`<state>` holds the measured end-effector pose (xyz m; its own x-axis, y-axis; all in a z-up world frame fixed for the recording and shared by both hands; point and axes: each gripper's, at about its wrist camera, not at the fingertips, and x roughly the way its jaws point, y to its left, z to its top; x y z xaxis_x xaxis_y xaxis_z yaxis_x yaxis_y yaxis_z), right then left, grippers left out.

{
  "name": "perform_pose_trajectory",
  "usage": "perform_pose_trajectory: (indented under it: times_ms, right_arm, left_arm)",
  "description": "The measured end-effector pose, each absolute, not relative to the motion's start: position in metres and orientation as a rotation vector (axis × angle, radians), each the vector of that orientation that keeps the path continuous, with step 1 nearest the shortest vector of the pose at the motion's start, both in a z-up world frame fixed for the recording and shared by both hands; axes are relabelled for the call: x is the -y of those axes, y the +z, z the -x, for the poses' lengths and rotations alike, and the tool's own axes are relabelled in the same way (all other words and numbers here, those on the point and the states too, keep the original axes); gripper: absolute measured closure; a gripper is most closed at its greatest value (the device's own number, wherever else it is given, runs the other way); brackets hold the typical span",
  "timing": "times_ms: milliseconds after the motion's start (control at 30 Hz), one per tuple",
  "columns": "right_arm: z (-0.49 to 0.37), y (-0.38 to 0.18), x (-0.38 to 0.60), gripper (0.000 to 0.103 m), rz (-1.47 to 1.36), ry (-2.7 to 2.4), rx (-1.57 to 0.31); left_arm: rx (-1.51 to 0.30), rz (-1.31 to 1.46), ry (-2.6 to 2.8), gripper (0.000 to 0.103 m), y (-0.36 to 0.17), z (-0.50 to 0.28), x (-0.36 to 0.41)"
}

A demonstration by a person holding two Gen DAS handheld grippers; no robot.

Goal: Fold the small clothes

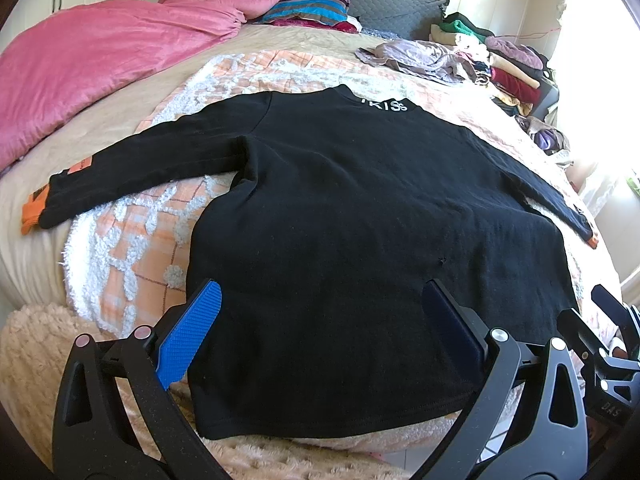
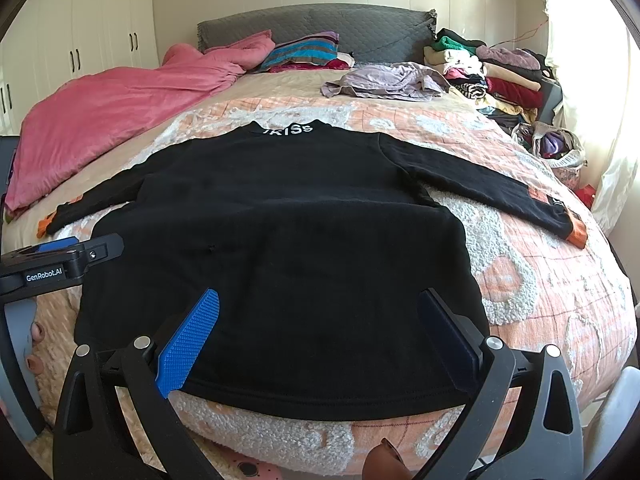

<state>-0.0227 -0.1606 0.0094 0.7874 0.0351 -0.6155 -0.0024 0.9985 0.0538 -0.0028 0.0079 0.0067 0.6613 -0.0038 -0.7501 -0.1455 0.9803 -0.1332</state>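
- A black sweater lies flat on the bed, on top of an orange and white blanket, with both sleeves spread to the sides.
- The collar points to the headboard and carries white letters; the hem is at the near edge of the bed.
- The sleeve cuffs are orange.
- The left gripper is wide, its fingers apart over the hem at the left part of the sweater; it holds nothing.
- The right gripper is wide too, its fingers apart above the hem near the right side, and it also holds nothing.
- In the right wrist view, the left gripper shows at the left edge, just beside the sweater.
- A pink quilt lies on the far left of the bed.
- A pile of clothes sits at the far right, near the window, and a pale purple garment lies beside it.
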Motion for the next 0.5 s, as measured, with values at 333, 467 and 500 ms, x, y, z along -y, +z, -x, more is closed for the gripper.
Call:
perform_pose_trajectory:
  times_ms: [333, 467, 500]
  right_arm:
    - [0.0225, 0.0078, 0.1619, 0.004, -0.049, 0.022, -0.66]
    - [0.0205, 0.0076, 0.1623, 0.004, -0.054, 0.022, -0.66]
    - [0.0197, 0.0082, 0.1626, 0.004, -0.059, 0.023, -0.657]
  left_arm:
    - [-0.844, 0.186, 0.082, 0.009, 0.0072, 0.003, -0.0083]
    - [-0.837, 0.187, 0.087, 0.009, 0.0088, 0.0019, -0.0101]
    - [-0.835, 0.19, 0.089, 0.009, 0.0091, 0.0012, -0.0107]
